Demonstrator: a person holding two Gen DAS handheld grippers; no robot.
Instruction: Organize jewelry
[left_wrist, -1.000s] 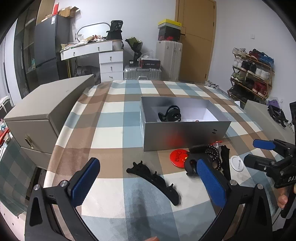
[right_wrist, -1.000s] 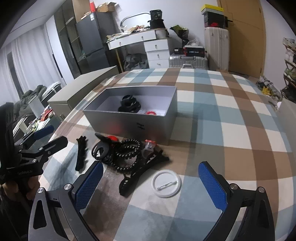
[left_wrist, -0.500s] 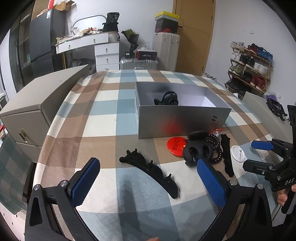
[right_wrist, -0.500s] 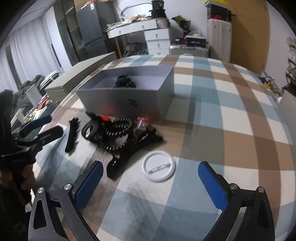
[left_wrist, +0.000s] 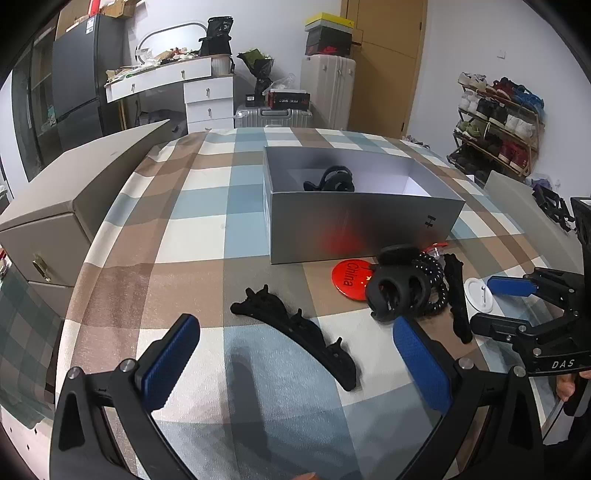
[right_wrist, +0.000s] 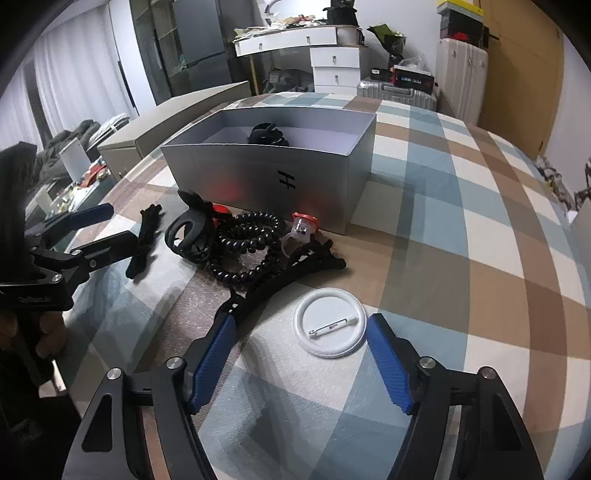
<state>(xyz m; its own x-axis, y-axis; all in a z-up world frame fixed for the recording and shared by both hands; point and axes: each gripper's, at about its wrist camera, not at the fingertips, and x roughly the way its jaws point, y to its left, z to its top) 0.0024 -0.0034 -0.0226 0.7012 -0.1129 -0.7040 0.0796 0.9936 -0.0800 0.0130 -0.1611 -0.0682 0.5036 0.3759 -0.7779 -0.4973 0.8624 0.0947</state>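
On the checked cloth of the tabletop (left_wrist: 207, 206), the left hand-held gripper (left_wrist: 295, 354) hovered near the front edge with its blue pads wide apart and nothing between them; just beyond it lay a long black hair clip (left_wrist: 295, 325), set slantwise. Toward the middle stood the open grey box (left_wrist: 354, 225), a black claw clip (left_wrist: 334, 182) already inside it. In front of the box's near wall sat a red round badge (left_wrist: 347, 282) printed "China", and touching it a large black claw clip (left_wrist: 397, 293) tangled with a black coiled hair tie (right_wrist: 245, 245). Just beside the coil lay a small clear ring with a red top (right_wrist: 301, 230), and a second long black hair clip (right_wrist: 288, 269) ran from there toward the front edge. Farther right lay a white pin-back badge (right_wrist: 330, 321), face down with its pin showing. The right hand-held gripper (right_wrist: 299, 347) hung over it, jaws closing, the badge lying between the pads and not yet pressed; its left pad (right_wrist: 214, 354) stood against the end of the second long clip.
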